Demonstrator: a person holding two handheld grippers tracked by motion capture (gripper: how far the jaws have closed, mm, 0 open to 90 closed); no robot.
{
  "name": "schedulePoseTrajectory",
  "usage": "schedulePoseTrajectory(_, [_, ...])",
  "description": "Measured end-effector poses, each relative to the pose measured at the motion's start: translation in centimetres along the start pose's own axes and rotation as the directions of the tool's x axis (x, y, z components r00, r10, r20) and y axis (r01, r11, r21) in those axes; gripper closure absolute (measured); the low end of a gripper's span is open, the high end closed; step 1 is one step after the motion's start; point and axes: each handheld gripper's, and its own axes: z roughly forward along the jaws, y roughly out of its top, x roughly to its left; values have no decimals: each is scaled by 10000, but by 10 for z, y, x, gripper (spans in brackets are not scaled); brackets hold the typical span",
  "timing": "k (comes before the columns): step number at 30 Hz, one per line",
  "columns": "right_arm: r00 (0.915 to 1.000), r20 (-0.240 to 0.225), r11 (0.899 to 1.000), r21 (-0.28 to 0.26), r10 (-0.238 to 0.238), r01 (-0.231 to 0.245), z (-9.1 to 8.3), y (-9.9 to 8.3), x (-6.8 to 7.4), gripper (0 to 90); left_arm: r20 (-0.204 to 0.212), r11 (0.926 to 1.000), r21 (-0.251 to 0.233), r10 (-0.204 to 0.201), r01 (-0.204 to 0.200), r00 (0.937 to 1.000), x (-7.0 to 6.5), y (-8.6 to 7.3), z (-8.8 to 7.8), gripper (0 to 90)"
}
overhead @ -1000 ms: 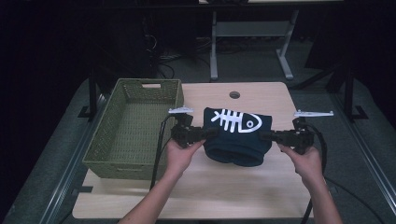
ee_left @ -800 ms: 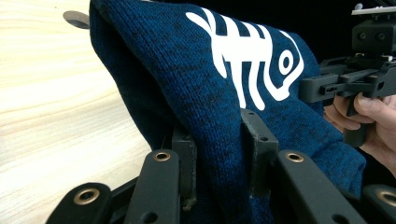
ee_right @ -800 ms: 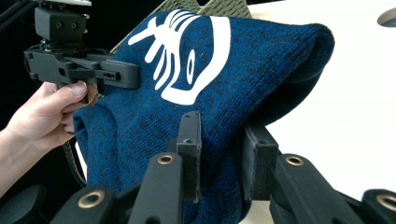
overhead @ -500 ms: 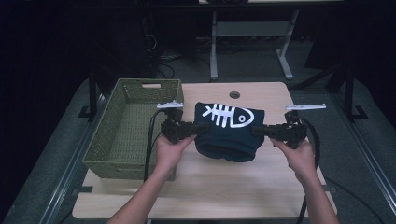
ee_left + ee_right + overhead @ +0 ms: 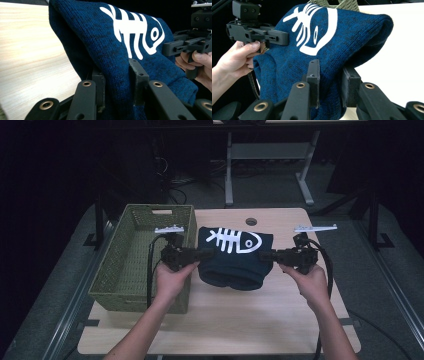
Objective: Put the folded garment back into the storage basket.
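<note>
Both grippers have carried the sweater [image 5: 235, 255] left (basket [image 5: 131, 265] nearer)

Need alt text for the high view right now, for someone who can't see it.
A folded dark blue sweater with a white fish-skeleton print hangs lifted between the left gripper and right gripper, each clamped on a side, over a wooden table beside a green woven basket.

Overhead forward-down; gripper views close on sweater [image 5: 105, 47]

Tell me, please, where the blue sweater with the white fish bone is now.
In the high view, the blue sweater hangs folded above the table centre, held between the left gripper and the right gripper, just right of the green basket.
</note>
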Motion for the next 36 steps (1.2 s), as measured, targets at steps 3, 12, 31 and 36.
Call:
schedulePoseTrajectory(3, [10000, -75, 10000, -7, -28, 28, 5, 4, 3, 720, -60, 10000, -49, -36, 36, 10000, 3, 1, -6, 707])
schedulePoseTrajectory(12, [9995, -304, 9998, 138, -113, 117, 23, 15, 13, 720, -363, 9998, -181, 24, -30, 9993, 10, 4, -27, 707])
schedulePoseTrajectory(31, [9974, -655, 9990, 290, -313, 333, 52, 32, 28, 720, -718, 9994, -318, -152, 129, 9973, 25, 9, -55, 707])
schedulePoseTrajectory(36, [9968, -748, 9992, 271, -283, 304, 59, 36, 33, 720, -850, 9991, -391, -183, 151, 9962, 28, 10, -63, 707])
